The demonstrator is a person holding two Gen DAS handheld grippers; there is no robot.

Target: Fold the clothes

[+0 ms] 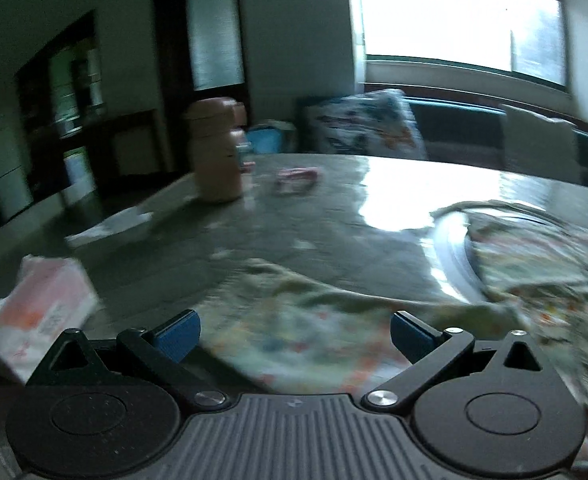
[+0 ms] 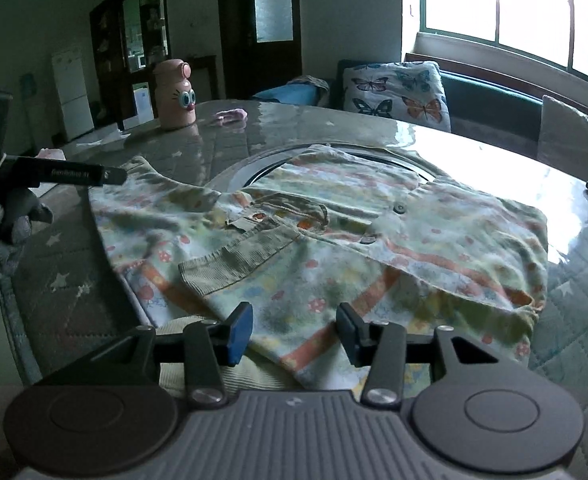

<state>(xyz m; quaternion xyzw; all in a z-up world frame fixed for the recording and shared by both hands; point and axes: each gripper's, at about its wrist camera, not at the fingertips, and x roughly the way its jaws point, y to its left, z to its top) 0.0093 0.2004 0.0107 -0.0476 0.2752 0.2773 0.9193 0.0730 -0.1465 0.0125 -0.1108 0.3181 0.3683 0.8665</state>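
Note:
A pale green child's shirt (image 2: 325, 248) with a mushroom print, orange bands and a corduroy pocket lies partly folded on the round table (image 2: 473, 148). My right gripper (image 2: 294, 330) is open, its blue-padded fingers either side of the shirt's near hem. My left gripper (image 1: 295, 336) is open just above the shirt's left sleeve (image 1: 294, 320); that view is blurred. The left gripper also shows in the right wrist view (image 2: 114, 176), at the shirt's left edge, held by a gloved hand.
A pink bottle with cartoon eyes (image 2: 176, 94) and a small pink item (image 2: 232, 116) stand at the table's far side. A tissue pack (image 1: 42, 312) lies at the left. A butterfly cushion (image 2: 397, 92) sits on the bench under the window.

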